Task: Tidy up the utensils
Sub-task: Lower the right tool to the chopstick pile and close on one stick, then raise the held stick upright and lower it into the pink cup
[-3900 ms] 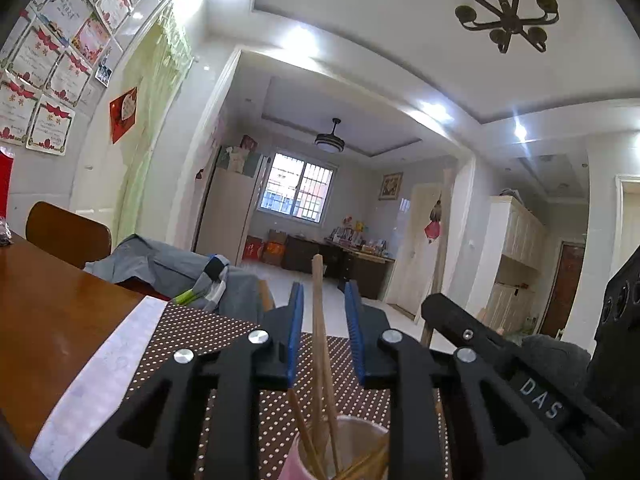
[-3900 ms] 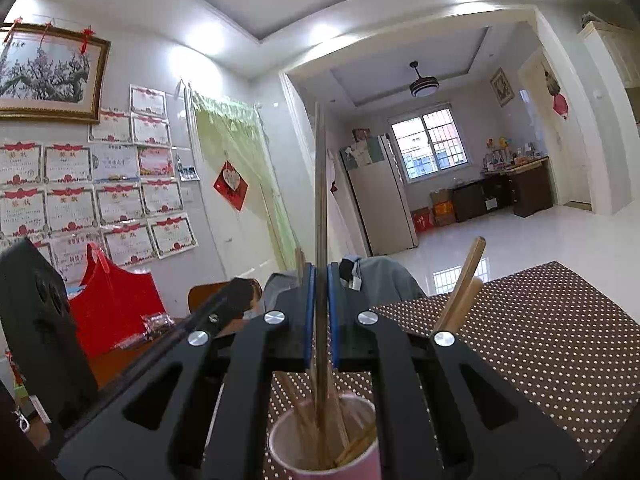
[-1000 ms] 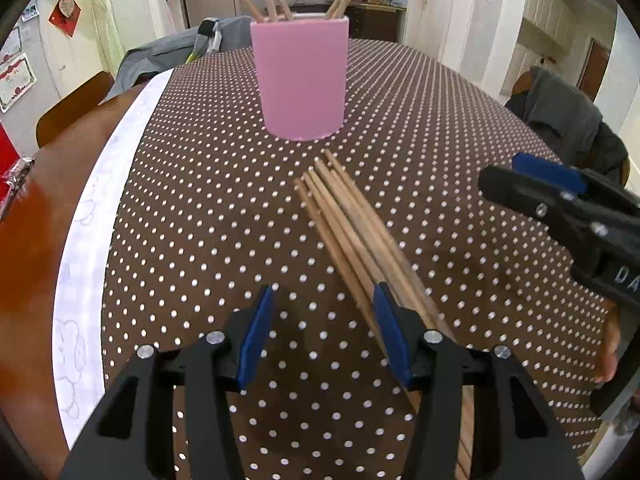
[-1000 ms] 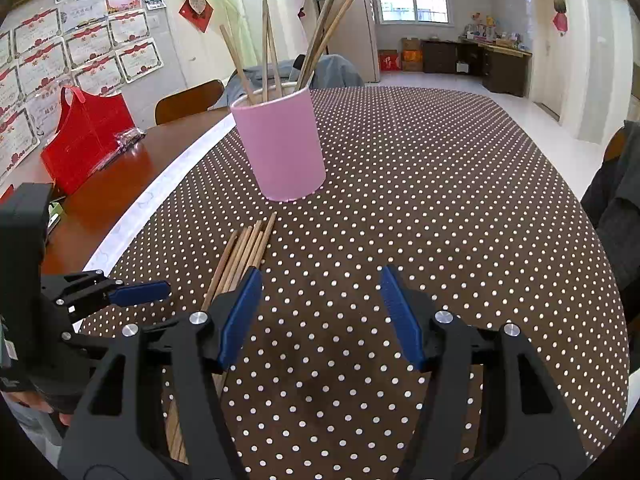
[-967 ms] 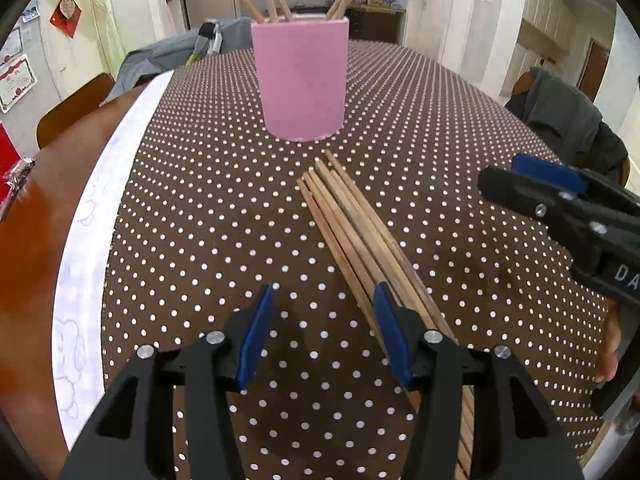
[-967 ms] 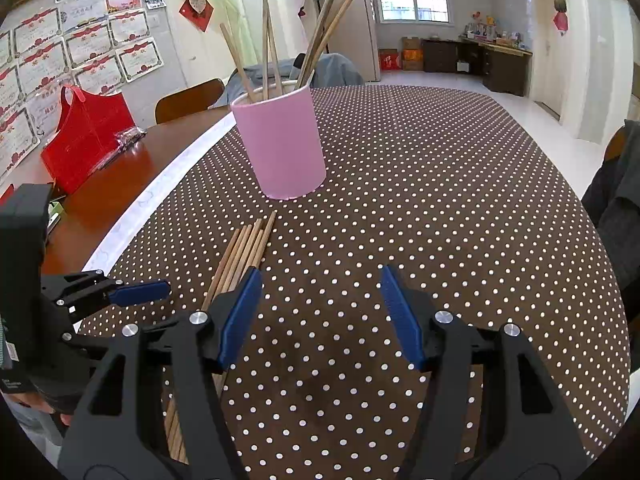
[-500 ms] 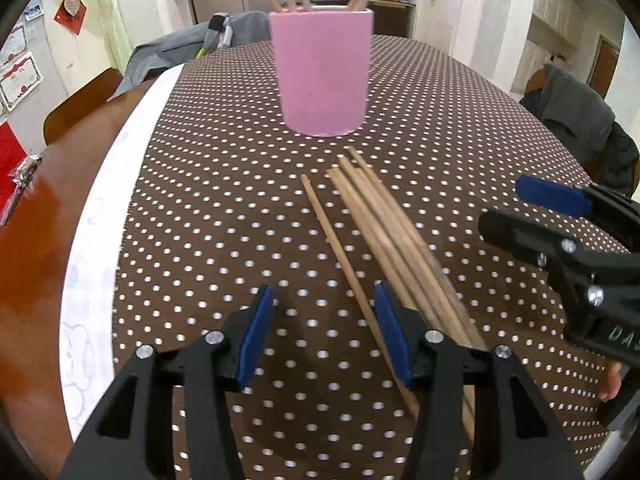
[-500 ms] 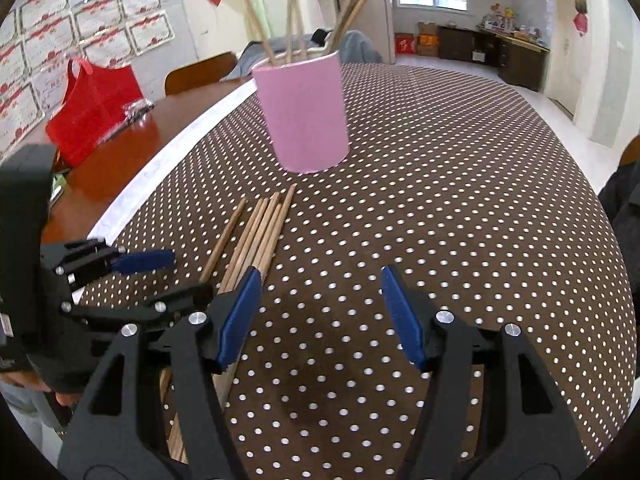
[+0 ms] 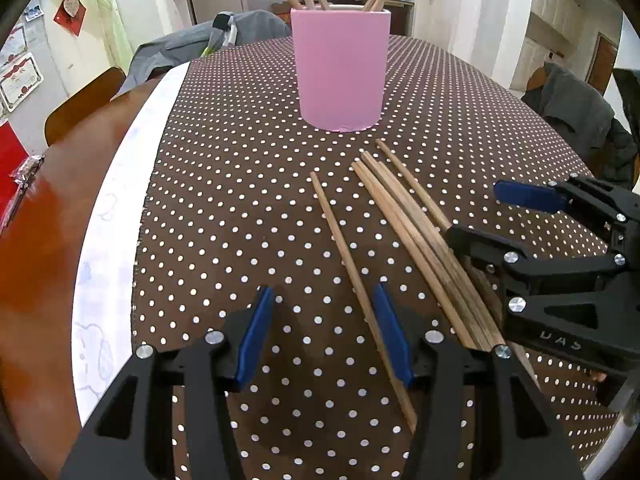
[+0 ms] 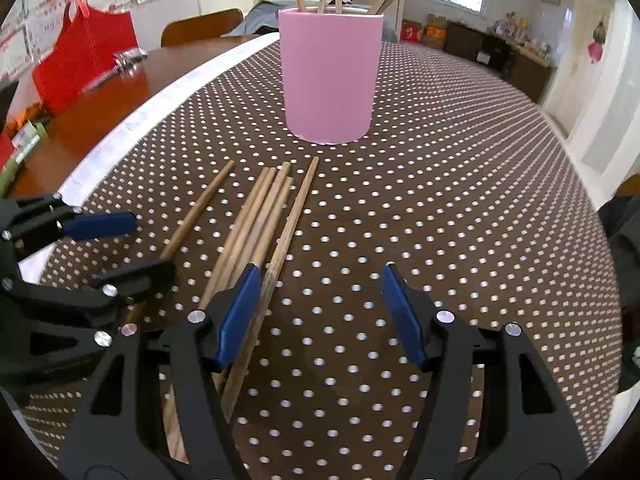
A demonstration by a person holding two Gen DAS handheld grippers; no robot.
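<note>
Two hand-held grippers hover low over the tabletop, side by side and both pointing toward twelve o'clock. The left gripper (image 9: 324,332) has its blue-padded jaws spread wide apart with nothing between the pads. The right gripper (image 10: 324,316) is likewise spread wide, jaws empty. From the left wrist view, the right gripper (image 9: 520,216) appears at three o'clock, angled inward. From the right wrist view, the left gripper (image 10: 116,244) appears at nine o'clock, close alongside.
</note>
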